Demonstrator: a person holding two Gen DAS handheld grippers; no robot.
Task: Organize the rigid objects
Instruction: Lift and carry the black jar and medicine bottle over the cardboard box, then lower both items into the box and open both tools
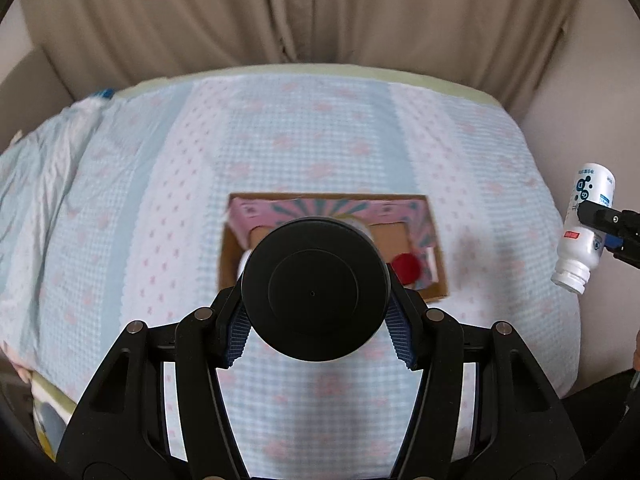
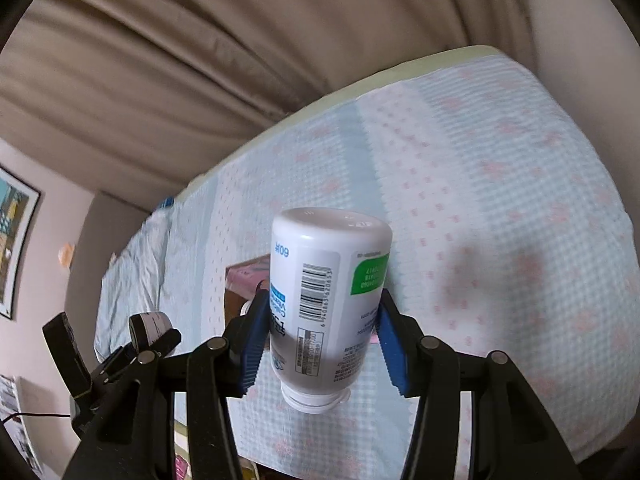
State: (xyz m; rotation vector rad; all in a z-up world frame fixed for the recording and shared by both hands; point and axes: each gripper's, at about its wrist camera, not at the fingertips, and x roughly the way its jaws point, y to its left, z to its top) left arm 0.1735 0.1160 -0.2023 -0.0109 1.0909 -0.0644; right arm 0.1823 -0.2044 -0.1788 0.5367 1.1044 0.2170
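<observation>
The left tool (image 1: 316, 316) is pinching a round black smooth-lidded jar (image 1: 316, 290) by its sides above the open cardboard box (image 1: 434, 248) on the bed, while the right tool (image 2: 320, 344) is squeezing a light, stiff, slippery-looking white plastic pill bottle (image 2: 326, 300) mid-body, cap down, right of the box.

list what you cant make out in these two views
- Shallow cardboard box, left wrist view: the round black container in the left gripper hides most of what lies inside; only a red round piece shows.
- White plastic bottle, right wrist view: the label's small print is too blurred to read.
- Same box, right wrist view: the bottle and the right gripper cover all but a corner.
</observation>
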